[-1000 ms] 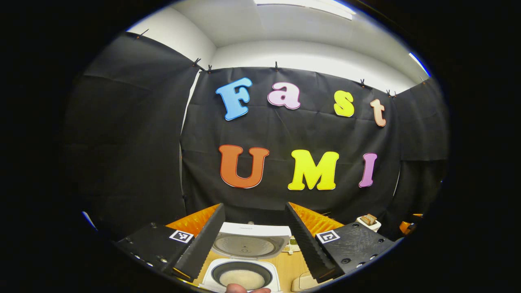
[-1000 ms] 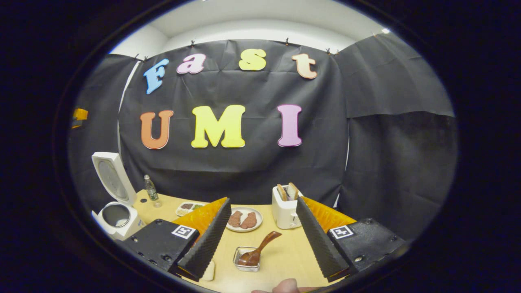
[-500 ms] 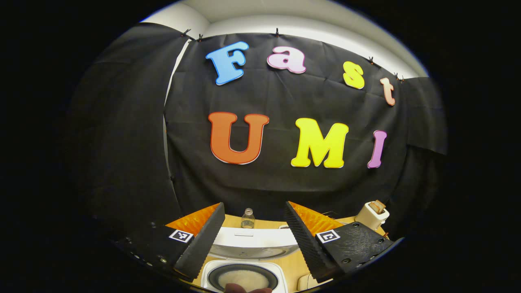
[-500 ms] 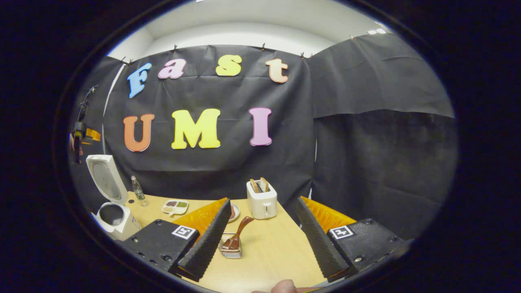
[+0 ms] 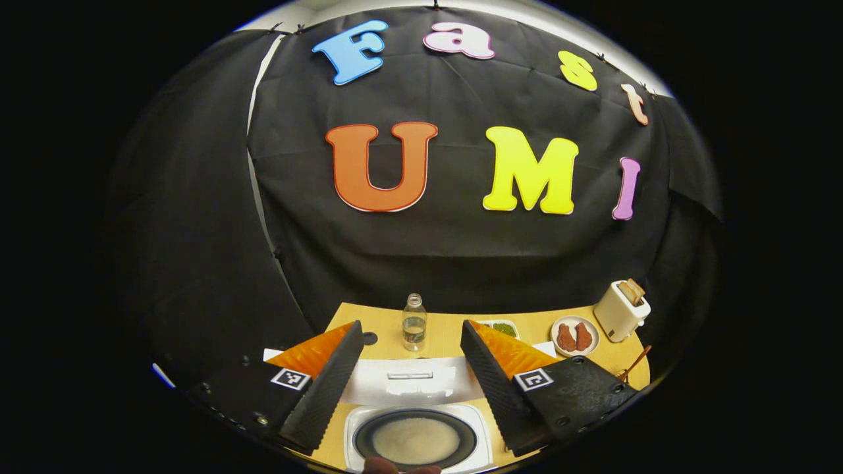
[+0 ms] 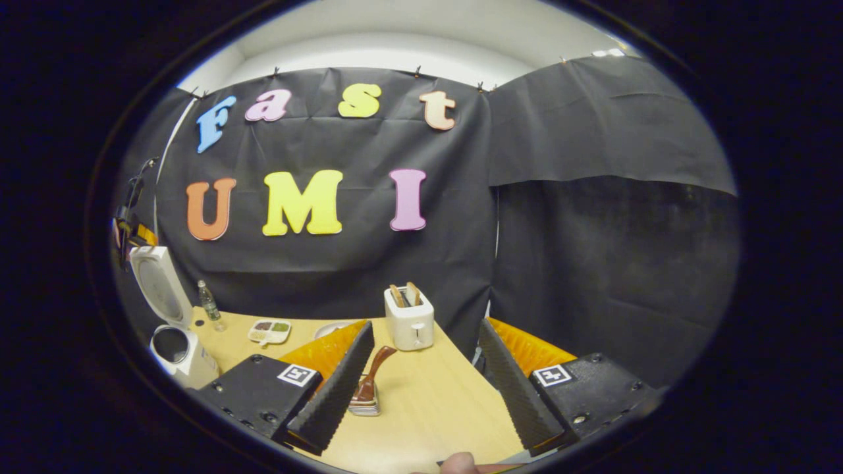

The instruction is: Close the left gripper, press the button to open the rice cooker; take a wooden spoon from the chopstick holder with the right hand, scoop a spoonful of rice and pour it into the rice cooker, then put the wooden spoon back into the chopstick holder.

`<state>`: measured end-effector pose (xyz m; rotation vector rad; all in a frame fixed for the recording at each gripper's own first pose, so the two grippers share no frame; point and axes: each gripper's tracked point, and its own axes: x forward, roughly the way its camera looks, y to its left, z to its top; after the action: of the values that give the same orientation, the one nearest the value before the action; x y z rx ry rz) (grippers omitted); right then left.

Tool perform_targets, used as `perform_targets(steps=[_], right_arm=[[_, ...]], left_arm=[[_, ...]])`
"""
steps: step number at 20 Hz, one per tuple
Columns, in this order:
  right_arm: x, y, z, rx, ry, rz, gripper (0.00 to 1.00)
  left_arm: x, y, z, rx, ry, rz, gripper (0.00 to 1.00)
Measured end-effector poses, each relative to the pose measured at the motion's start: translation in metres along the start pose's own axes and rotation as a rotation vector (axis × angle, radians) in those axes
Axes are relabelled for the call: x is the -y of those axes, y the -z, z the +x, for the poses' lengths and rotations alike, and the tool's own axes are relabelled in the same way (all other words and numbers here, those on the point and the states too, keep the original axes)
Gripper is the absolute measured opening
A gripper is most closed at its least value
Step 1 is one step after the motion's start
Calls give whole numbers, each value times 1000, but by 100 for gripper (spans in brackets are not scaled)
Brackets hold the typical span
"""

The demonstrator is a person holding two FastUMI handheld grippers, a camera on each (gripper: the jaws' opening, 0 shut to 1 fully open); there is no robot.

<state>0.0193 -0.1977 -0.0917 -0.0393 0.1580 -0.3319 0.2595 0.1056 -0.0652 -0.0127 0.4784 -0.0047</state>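
In the left gripper view the white rice cooker [image 5: 484, 438] stands open right below me. Its lid [image 5: 408, 382] is raised at the back and white rice [image 5: 415, 440] lies in the dark inner pot. My left gripper [image 5: 411, 329] hangs open above it, holding nothing. In the right gripper view a brown wooden spoon [image 6: 377, 368] leans in a small metal chopstick holder [image 6: 364, 405] on the wooden table [image 6: 435, 408], just beside the left finger. My right gripper [image 6: 427, 326] is open, with nothing between its fingers. The open rice cooker [image 6: 176, 345] stands at the far left.
A water bottle [image 5: 413, 321] stands behind the cooker. Farther right are a small divided dish [image 5: 502, 327], a plate of brown meat pieces [image 5: 574, 336] and a white toaster [image 5: 622, 309] with bread. The toaster [image 6: 409, 317] stands near the table's back edge.
The left gripper view has tipped down, bringing the bottle, plate and toaster into sight. The right gripper view has swung right, so the spoon and holder slid left to its left finger.
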Motion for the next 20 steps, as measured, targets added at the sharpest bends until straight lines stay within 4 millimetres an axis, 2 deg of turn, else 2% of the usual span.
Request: perform_targets(steps=[4, 6, 8, 11, 15, 20], right_arm=[[-36, -7, 7, 22, -92, -27, 100], [-47, -5, 11, 18, -128, -21, 100], [-53, -1, 15, 7, -154, -10, 100], [-54, 5, 18, -14, -171, -9, 100], [-59, 16, 19, -47, -196, 0, 100], [-75, 18, 20, -53, -242, -6, 100]], left_arm=[[3, 28, -25, -89, 12, 8, 97], [7, 48, -44, -138, 20, 1, 97], [9, 72, -59, -172, 23, -8, 97], [15, 122, -80, -236, 26, -28, 96], [22, 179, -91, -324, 17, -52, 96], [17, 214, -90, -382, -5, -83, 97]])
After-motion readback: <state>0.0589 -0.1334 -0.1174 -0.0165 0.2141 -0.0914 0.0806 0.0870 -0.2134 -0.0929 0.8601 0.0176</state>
